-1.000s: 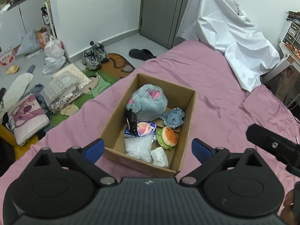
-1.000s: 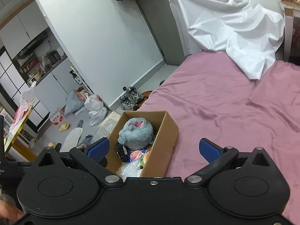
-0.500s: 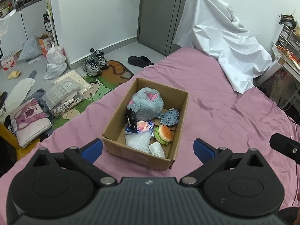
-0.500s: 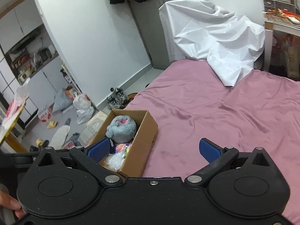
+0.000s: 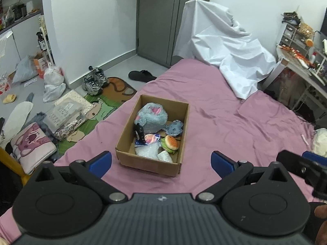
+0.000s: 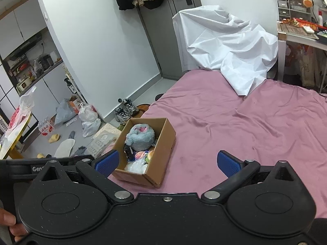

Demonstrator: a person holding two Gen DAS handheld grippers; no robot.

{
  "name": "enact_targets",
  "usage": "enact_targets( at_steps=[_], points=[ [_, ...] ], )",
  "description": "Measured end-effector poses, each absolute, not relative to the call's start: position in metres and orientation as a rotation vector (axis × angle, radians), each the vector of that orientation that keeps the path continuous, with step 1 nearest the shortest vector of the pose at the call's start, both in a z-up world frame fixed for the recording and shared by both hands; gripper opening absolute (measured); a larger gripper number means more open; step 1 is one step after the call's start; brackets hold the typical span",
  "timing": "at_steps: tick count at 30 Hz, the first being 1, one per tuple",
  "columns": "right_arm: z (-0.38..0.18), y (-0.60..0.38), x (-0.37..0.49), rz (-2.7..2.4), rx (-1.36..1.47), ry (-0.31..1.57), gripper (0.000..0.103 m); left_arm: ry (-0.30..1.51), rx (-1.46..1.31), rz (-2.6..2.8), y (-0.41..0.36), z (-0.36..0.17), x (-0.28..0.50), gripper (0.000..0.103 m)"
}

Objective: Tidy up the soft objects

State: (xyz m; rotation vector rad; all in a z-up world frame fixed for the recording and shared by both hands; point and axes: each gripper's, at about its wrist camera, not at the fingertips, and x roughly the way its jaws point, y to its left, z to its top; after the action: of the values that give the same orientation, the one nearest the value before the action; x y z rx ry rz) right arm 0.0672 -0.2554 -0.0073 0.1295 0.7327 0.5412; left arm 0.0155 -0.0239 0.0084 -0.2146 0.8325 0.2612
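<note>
Now both tongs sit farther back from the cardboard box (image 5: 152, 136) than a second ago; the box reads smaller in both wrist views and more of the pink bed (image 5: 224, 122) shows around it. Left tongs (image 5: 161, 162): spread wide, blue pads apart, nothing held, hovering above the bed short of the box's near wall. Right tongs (image 6: 167, 162): likewise wide open and empty, box off to their left. Right tongs' tip also shows at the right edge of the left wrist view.

Box contents unchanged: large grey-blue plush (image 5: 152, 118) at the far end, small blue plush (image 5: 174, 128) beside it, burger toy (image 5: 170, 144), clear bag (image 5: 147, 151) at the near end. White sheet (image 5: 222, 47) draped at the bed's far end, newly more in view. Sneakers (image 5: 95, 80) on the floor, left of the bed.
</note>
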Motion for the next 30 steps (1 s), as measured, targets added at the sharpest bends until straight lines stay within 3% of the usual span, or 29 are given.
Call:
enact_targets(
  at_steps=[30],
  points=[
    [0.016,-0.265,0.003,0.517,0.082,0.673,0.103,0.782,-0.137,0.235,-0.038,0.039,-0.044,0.102]
  ],
)
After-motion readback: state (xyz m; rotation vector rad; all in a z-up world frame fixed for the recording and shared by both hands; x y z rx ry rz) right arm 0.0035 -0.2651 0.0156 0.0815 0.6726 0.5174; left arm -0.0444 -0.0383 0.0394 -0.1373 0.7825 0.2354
